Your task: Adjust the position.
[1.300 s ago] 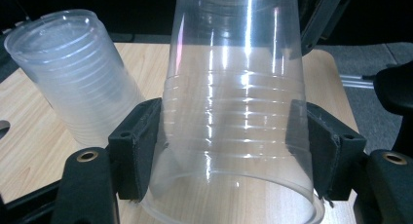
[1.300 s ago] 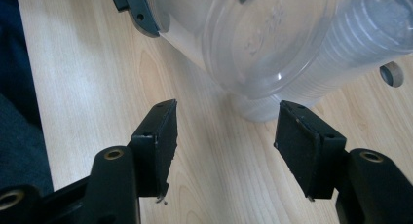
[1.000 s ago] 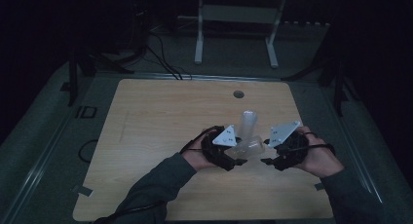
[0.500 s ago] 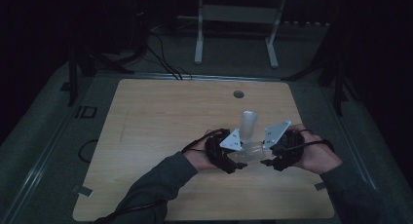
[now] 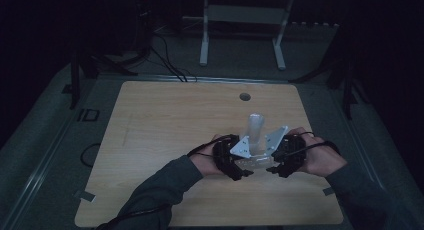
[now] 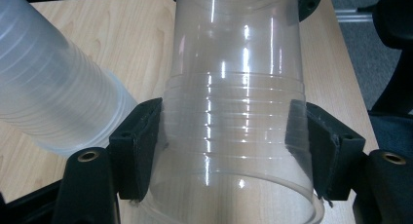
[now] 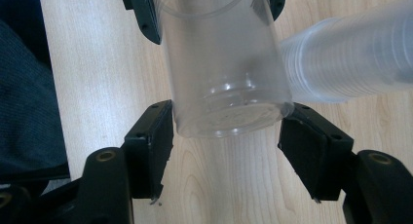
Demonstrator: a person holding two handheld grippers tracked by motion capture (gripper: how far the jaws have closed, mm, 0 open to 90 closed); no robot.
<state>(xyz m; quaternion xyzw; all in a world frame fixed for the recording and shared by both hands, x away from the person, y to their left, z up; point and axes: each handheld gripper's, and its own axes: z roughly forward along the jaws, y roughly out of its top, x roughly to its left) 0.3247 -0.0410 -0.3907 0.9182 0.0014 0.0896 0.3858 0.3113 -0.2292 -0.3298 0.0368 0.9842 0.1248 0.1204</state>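
Observation:
A single clear plastic cup (image 6: pixel 234 87) lies level between my two grippers, just in front of an upright stack of clear cups (image 5: pixel 255 130) on the wooden table (image 5: pixel 165 130). My left gripper (image 6: pixel 234 146) is shut on the cup near its rim, both pads pressed on its ribbed wall. My right gripper (image 7: pixel 226 141) faces it from the other side. Its jaws have just been opening and now stand open, with the cup's base (image 7: pixel 229 117) between the pads. In the high view the left gripper (image 5: pixel 246 171) and right gripper (image 5: pixel 272 169) meet at the cup (image 5: pixel 258 162).
The stack of cups (image 7: pixel 350 58) stands close beside the held cup. A round cable hole (image 5: pixel 244 96) sits near the table's far edge. A white metal stand (image 5: pixel 240 15) and cables (image 5: pixel 170 65) lie on the floor beyond the table.
Both hands have drawn slightly closer together around the single cup in front of the stack. The grey plates on the grippers now nearly meet.

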